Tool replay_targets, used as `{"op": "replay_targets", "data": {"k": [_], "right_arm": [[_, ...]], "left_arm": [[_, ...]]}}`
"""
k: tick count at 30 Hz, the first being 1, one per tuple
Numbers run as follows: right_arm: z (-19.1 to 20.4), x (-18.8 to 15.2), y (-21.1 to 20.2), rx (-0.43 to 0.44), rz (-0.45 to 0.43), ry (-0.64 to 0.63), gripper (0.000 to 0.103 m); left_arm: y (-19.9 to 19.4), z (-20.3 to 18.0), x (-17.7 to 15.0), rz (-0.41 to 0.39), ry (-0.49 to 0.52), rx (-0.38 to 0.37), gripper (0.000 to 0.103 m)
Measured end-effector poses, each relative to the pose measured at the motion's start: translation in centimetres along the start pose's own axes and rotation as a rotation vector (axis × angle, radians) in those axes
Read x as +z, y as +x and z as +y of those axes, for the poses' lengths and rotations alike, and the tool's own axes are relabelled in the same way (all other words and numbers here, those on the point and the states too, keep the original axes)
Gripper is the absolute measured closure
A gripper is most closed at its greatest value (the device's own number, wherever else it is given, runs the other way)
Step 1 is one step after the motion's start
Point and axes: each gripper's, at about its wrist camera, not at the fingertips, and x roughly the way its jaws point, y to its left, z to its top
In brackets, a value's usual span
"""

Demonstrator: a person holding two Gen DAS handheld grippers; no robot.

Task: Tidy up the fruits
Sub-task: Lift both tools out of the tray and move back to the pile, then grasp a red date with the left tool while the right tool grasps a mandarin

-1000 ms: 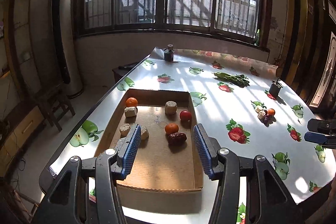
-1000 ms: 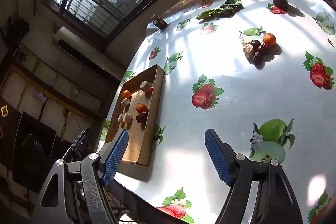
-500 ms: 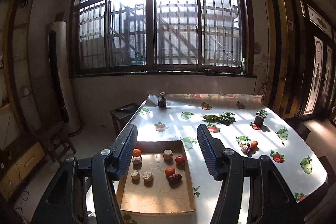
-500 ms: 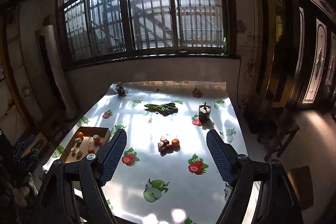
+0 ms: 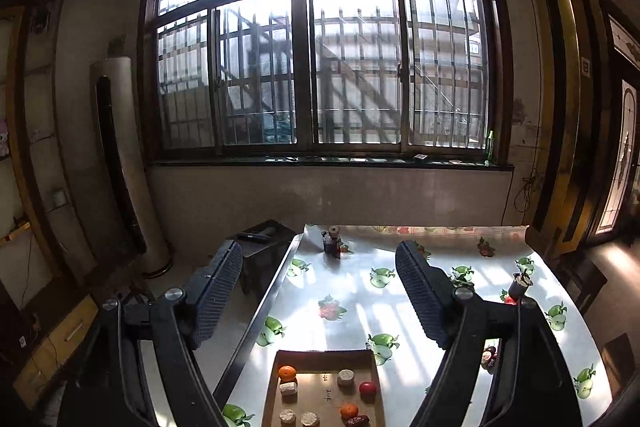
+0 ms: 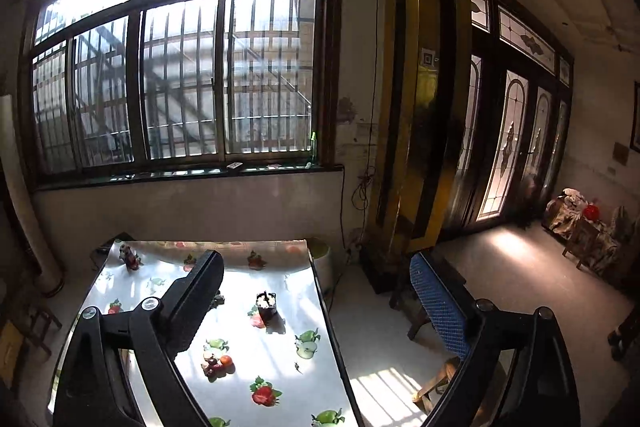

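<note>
A shallow cardboard tray [image 5: 275, 379] lies at the near left of the table and holds two oranges [image 5: 287, 372], a red fruit [image 5: 367, 387], a dark date [image 5: 357, 420] and several pale round pieces [image 5: 345, 377]. A small loose pile of fruit [image 6: 218, 363] with an orange lies on the fruit-print tablecloth; part of it shows in the left wrist view [image 5: 489, 355]. My left gripper [image 5: 318, 303] is open and empty, held high above the table. My right gripper [image 6: 320, 303] is open and empty, also high and pointing toward the table's right edge.
A small dark pot [image 6: 266, 305] stands near the table's right side and also shows in the left wrist view [image 5: 520, 283]. A dark bottle [image 5: 331, 241] stands at the table's far end below the barred window. A wooden stool [image 6: 440, 383] stands on the floor right of the table.
Both grippers have risen and pulled back from the table, which now sits low and small in both views. The right gripper has also turned right toward the doors. Both stay open and empty.
</note>
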Motion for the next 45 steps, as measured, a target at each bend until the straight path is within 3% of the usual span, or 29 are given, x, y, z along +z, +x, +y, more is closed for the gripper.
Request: {"op": "replay_targets", "data": {"k": [3, 7, 8, 10, 12, 18, 21, 23, 30, 32, 34, 36, 39, 45], "right_arm": [[3.1, -5.4, 7.8, 0.024, 0.108, -0.101, 0.004], [7.0, -15.2, 19.1, 0.184, 0.301, -0.076, 0.004], [8.1, -17.7, 21.7, 0.201, 0.341, -0.068, 0.007], [10.4, -22.4, 26.5, 0.255, 0.439, -0.041, 0.028], [12.2, -26.1, 30.5, 0.305, 0.535, 0.003, 0.051], [17.3, -30.9, 37.9, 0.255, 0.629, -0.035, 0.055], [19.4, -32.7, 38.6, 0.301, 0.657, -0.047, 0.056], [20.8, -32.9, 38.2, 0.331, 0.626, -0.053, 0.055], [26.5, -32.8, 34.6, 0.676, 0.614, -0.071, 0.054], [26.0, -31.7, 33.2, 0.726, 0.558, -0.059, 0.054], [23.8, -30.3, 32.8, 0.701, 0.505, -0.003, 0.054], [20.8, -29.5, 33.2, 0.613, 0.479, 0.054, 0.054], [17.4, -29.7, 34.9, 0.493, 0.497, 0.093, 0.054], [15.2, -31.3, 36.8, 0.451, 0.536, 0.16, 0.054]], "left_arm": [[5.8, -4.3, -4.2, 0.111, 0.02, -0.112, 0.024], [13.3, -11.0, -11.4, 0.277, 0.01, -0.283, 0.024], [14.9, -12.4, -13.2, 0.324, -0.01, -0.321, 0.024], [17.4, -14.6, -16.5, 0.405, -0.045, -0.381, 0.025], [18.9, -16.3, -18.8, 0.46, -0.052, -0.411, 0.025], [18.9, -16.6, -21.6, 0.453, 0.0, -0.364, 0.025], [18.6, -15.2, -21.7, 0.425, 0.011, -0.327, 0.025], [19.0, -14.3, -21.9, 0.425, 0.012, -0.305, 0.025], [19.9, -12.1, -23.2, 0.47, -0.029, -0.271, 0.025], [19.8, -11.8, -23.4, 0.474, -0.029, -0.269, 0.025], [19.7, -11.9, -23.8, 0.481, -0.026, -0.272, 0.025], [20.1, -12.4, -24.5, 0.502, -0.027, -0.29, 0.025], [21.0, -14.1, -26.0, 0.554, -0.024, -0.331, 0.025], [21.9, -18.1, -28.0, 0.593, 0.003, -0.397, 0.025]]}}
